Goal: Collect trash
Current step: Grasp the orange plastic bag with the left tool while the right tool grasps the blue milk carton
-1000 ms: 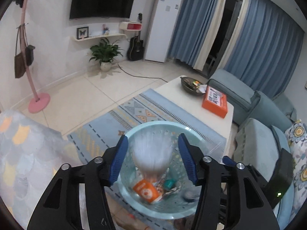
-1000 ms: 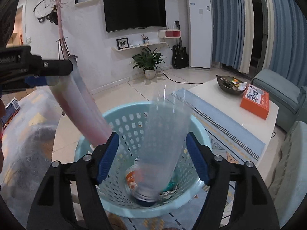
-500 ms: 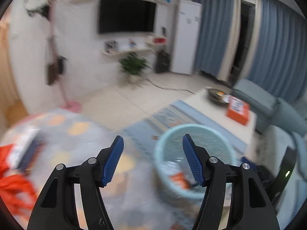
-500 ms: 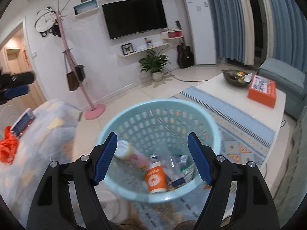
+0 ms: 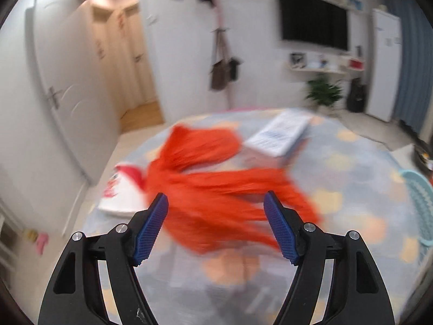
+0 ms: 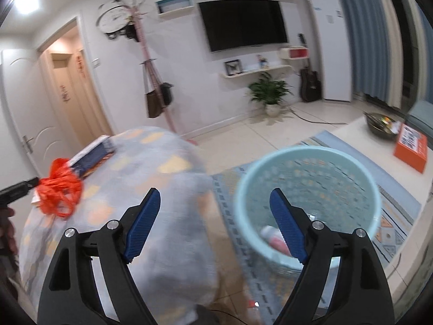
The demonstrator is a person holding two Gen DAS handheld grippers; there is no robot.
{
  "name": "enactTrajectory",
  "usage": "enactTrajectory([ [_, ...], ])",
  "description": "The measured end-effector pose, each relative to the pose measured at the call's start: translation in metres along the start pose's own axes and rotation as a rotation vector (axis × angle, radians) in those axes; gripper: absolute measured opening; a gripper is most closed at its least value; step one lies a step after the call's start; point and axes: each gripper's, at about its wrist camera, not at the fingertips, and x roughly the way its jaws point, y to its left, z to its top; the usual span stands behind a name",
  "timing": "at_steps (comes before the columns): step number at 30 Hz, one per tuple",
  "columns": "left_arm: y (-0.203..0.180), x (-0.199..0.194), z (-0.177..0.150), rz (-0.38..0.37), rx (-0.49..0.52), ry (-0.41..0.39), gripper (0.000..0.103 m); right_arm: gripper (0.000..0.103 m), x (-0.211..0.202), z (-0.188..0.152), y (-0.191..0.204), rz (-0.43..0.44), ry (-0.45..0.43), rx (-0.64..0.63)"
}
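The task is looking partly done: in the right wrist view the pale blue basket (image 6: 307,189) is sitting at the centre right of the frame on the patterned rug (image 6: 389,216), and at least one pinkish item is lying at its bottom, though blur is hiding what else is inside. The right hand-held gripper (image 6: 213,222) is spreading its jaws wide with nothing between them, near the basket. What is left, by the look of it, is the orange plastic bag (image 5: 216,178), lying crumpled on the cloth-covered worktop (image 5: 351,178) in the middle of the left wrist view, just beside a white box (image 5: 278,135). The left hand-held gripper (image 5: 215,224) is pointing at that bag, jaws wide apart and gripping nothing.
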Motion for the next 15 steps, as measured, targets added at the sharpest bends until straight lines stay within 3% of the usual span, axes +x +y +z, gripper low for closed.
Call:
enactTrajectory([
  [4,0.007,0.035,0.002,0.014,-0.008,0.071,0.071,0.079,0.002,0.003,0.049,0.054,0.004,-0.067],
  [8,0.003,0.061,0.002,-0.081,-0.028,0.150,0.067,0.080,0.001,0.002,0.088,0.096,0.011,-0.140],
  [9,0.006,0.065,0.000,-0.110,-0.035,0.161,0.061,0.080,0.002,0.001,0.098,0.103,0.017,-0.166],
  [10,0.006,0.067,-0.002,-0.142,-0.041,0.172,0.043,0.080,0.002,0.000,0.105,0.108,0.024,-0.182],
  [13,0.012,0.063,-0.012,-0.198,-0.049,0.157,0.011,0.080,0.006,0.001,0.124,0.114,0.042,-0.221],
  [15,0.014,0.056,-0.016,-0.231,-0.050,0.142,0.006,0.080,0.011,0.005,0.135,0.125,0.053,-0.230],
])
